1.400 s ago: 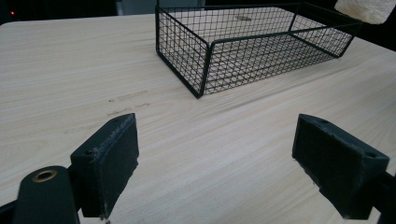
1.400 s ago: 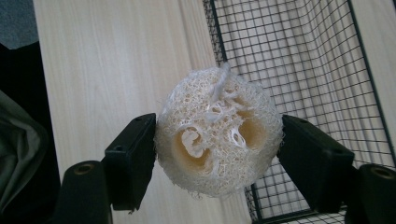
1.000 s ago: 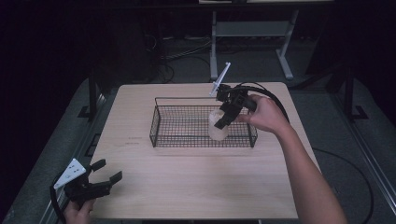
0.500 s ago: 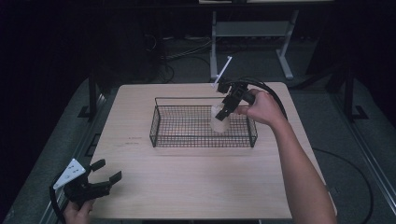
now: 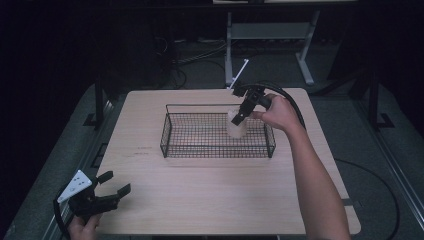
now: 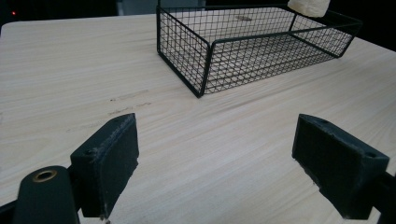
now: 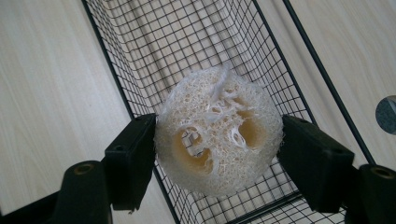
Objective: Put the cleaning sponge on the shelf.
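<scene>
At the near left corner of the worktop (image 5: 210, 200), the left gripper (image 5: 112, 192) sits in the person's left hand, just off the near edge, with its jaws spread wide and nothing between them. In the left gripper view the two black jaws stand well apart over bare pale wood, pointing across the worktop toward the wire basket (image 6: 243, 51).

The middle of the worktop is plain light wood with a few faint dark marks near its left side.

Farther off, the black wire basket (image 5: 200, 145) stands on the far half of the worktop, its long sides parallel to the far edge. The person's right forearm reaches in from the near right corner and runs up along the right side of the worktop to the basket's far right end. There the right gripper (image 5: 239, 116) points down and toward the left, clamped on a pale loofah sponge (image 5: 236, 127). In the right gripper view the jaws press on the loofah sponge (image 7: 219, 149) from both sides, its holed, fibrous cut face turned to the camera, with the basket's mesh floor and wall beneath it. The sponge hangs inside the basket at its right end, near the far wall; whether it touches the mesh floor cannot be told.

Beyond the far edge lies a dark floor with cables and a metal stand (image 5: 270, 30).
</scene>
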### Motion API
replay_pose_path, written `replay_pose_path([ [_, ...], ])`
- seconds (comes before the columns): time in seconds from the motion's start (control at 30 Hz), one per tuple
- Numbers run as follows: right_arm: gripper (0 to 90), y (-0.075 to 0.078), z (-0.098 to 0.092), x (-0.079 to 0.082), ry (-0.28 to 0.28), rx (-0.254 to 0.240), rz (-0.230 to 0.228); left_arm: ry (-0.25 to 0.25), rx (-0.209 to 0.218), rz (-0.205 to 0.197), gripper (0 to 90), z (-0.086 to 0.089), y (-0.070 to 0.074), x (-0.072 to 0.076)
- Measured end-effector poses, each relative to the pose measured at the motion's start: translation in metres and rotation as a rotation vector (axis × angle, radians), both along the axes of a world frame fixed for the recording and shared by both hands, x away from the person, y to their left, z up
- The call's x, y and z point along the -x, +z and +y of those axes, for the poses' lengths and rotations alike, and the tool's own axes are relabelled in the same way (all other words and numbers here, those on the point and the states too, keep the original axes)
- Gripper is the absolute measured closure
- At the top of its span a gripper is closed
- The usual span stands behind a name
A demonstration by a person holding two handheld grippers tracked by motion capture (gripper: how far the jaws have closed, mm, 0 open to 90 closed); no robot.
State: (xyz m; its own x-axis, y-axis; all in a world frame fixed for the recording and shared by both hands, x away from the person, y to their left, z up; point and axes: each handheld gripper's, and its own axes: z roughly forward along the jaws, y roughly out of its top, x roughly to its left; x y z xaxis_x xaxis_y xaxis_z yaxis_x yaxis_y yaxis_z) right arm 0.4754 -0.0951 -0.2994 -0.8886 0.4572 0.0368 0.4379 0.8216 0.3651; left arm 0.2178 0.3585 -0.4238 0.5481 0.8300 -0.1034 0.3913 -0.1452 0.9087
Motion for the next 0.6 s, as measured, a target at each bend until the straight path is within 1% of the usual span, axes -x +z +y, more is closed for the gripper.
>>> replay_pose_path([
  [0.07, 28.7, -0.002, 0.000, -0.003, -0.008, 0.000, 0.009, 0.002, 0.000, 0.000, 13.8, 0.000, 0.000, 0.000],
  [0.23, 28.6, -0.009, 0.002, -0.008, -0.014, 0.008, 0.011, 0.003, 0.004, 0.000, 13.8, 0.001, 0.000, 0.000],
  [0.5, 28.6, -0.018, 0.004, -0.012, -0.034, 0.012, 0.018, -0.002, 0.002, -0.001, 13.8, 0.000, 0.000, 0.000],
  [0.6, 28.6, -0.023, 0.003, -0.013, -0.037, 0.013, 0.028, 0.000, 0.000, 0.000, 13.8, 0.000, 0.000, 0.000],
])
